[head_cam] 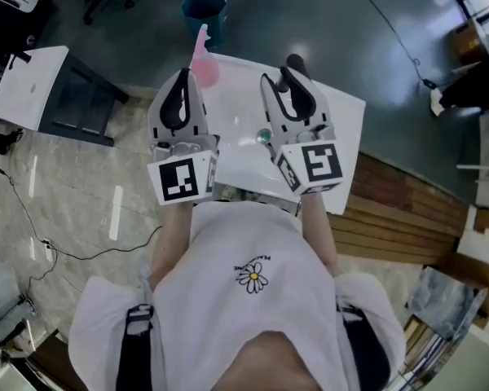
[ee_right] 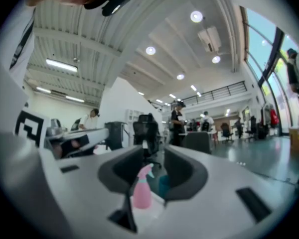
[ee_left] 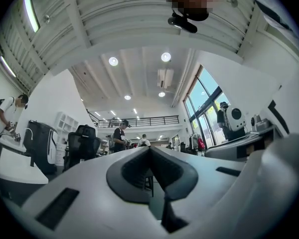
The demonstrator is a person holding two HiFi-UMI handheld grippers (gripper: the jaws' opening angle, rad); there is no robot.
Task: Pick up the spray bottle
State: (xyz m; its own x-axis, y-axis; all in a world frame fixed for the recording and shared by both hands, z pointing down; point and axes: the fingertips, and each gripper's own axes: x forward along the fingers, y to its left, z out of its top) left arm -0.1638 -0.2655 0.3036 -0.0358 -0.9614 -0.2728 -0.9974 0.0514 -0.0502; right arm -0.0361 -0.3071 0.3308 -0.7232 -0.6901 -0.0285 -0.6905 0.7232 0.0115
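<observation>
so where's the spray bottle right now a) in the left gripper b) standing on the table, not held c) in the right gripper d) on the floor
b: the bottle stands upright at the far edge of the table; the right gripper has its jaws open with the bottle ahead of them, untouched, and the left gripper has its jaws together on nothing.
</observation>
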